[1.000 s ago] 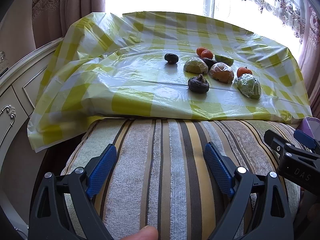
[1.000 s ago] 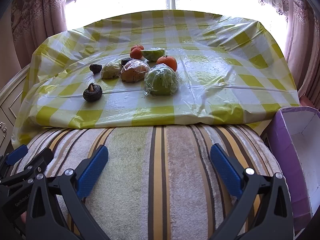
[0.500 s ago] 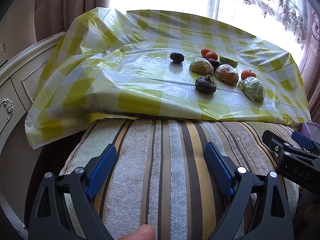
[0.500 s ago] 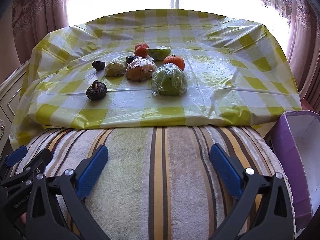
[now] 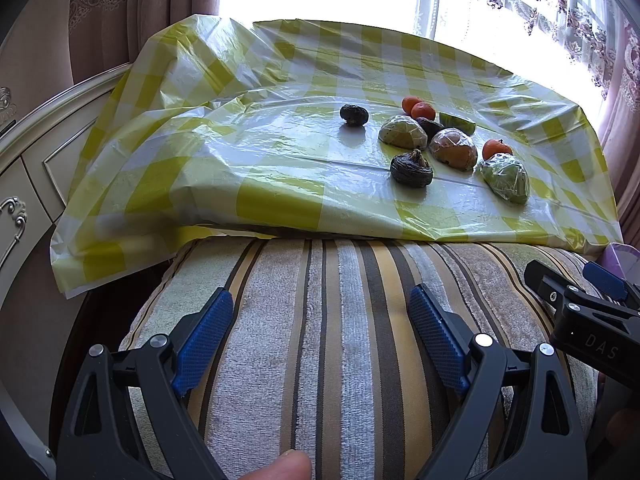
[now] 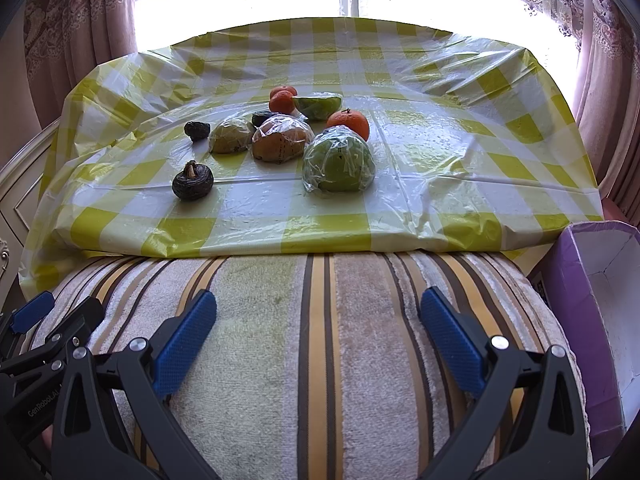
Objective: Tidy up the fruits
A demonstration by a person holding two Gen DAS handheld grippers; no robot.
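Blue-padded left tongs point(image 5: 320, 340) and right tongs point(image 6: 318, 338) hang spread and empty at lower frame over the striped cushion point(image 6: 320, 360), apparently readied for the fruits point(image 6: 276, 136) clustered mid-frame.

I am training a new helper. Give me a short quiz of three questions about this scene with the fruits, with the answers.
1. True or false: the left tongs hold a fruit.
2. How many orange round tangerines lie on the yellow checked plastic tablecloth?
3. The open purple cardboard box stands at which side in the right wrist view: A left, B right?

Key: 1 false, both the left and the right tongs are open and empty. 2 three. 3 B.
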